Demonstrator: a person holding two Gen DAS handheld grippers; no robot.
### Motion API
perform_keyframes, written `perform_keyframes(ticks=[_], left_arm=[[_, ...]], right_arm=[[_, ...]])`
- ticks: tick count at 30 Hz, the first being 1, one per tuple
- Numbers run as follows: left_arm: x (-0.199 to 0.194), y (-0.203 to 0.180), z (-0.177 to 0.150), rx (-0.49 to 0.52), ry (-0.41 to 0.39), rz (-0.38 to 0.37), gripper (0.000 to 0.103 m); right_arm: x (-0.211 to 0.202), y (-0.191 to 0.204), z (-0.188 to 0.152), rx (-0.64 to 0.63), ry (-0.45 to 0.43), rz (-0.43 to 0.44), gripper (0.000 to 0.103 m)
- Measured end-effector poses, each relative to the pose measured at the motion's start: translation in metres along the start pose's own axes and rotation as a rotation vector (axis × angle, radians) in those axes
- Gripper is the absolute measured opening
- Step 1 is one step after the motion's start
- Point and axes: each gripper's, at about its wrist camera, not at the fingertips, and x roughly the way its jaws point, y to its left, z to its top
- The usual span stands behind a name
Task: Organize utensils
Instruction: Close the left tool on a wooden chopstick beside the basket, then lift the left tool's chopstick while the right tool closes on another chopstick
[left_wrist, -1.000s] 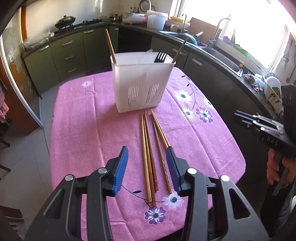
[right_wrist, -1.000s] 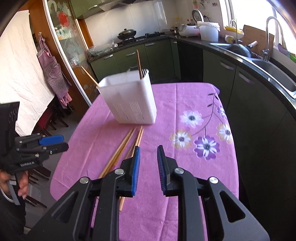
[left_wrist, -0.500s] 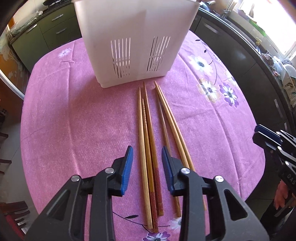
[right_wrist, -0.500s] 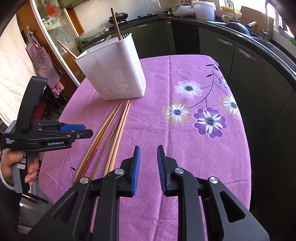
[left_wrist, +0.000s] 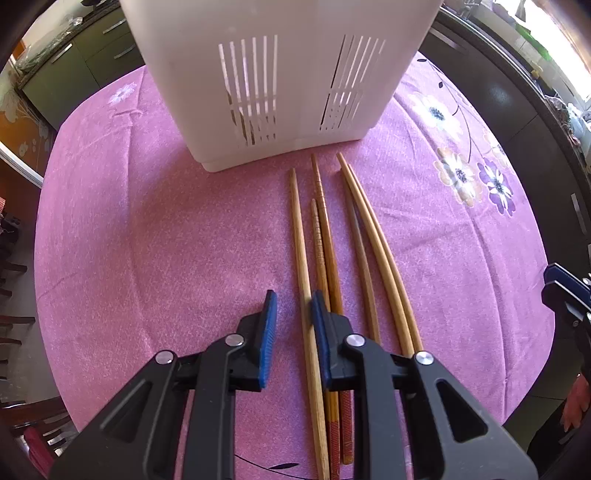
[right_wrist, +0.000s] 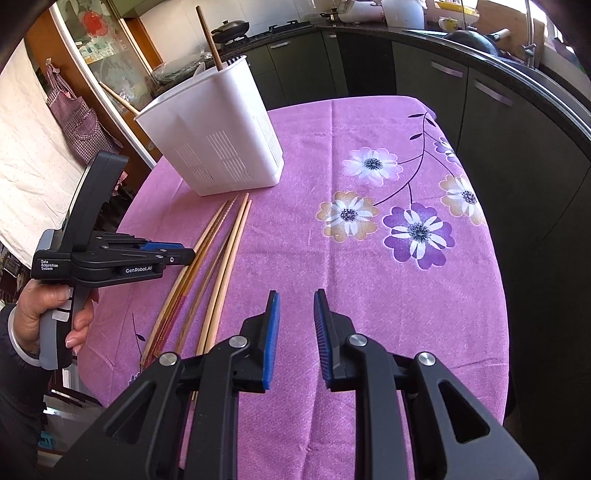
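- Chopsticks (left_wrist: 323, 251) lie in a loose bundle on the pink flowered cloth (left_wrist: 147, 240) of the desk, long axes nearly parallel, thin tips pointing at the white slotted holder (left_wrist: 280, 74) and stopping just short of its base; thick ends point back toward the camera.
- The leftmost chopstick (left_wrist: 301, 258) lies slightly apart from the rest and passes between the blue pads of the left tongs (left_wrist: 291, 306).
- Left tongs: jaws partly open, straddling that stick low over the cloth; its right pad looks very close to the stick, but a firm grip cannot be made out.
- Right tongs (right_wrist: 295, 306): jaws partly open, holding nothing, above bare cloth well to the right of the bundle.
- The right wrist view alone shows the holder's open top, with one chopstick (right_wrist: 208, 38) standing in it and another (right_wrist: 118, 96) leaning out at the far side, and the hand (right_wrist: 40, 314) gripping the left tool.
- The left wrist view alone shows the holder's slotted front wall up close.
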Motion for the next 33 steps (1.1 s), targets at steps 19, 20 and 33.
perform_keyframes(ticks=[19,20,33], left_arm=[[-0.020,0.006,-0.011,-0.003,0.012,0.020,0.006],[-0.029,0.010,-0.014,-0.006,-0.009,0.014,0.006],[-0.139,0.028,-0.088,0.004,-0.356,0.020,0.006]], right_arm=[[0.004,0.007,0.004,-0.010,0.044,0.017,0.022],[0.006,0.009,0.006,-0.012,0.053,0.024,0.023],[0.055,0.034,0.030,-0.027,0.167,0.042,0.029]])
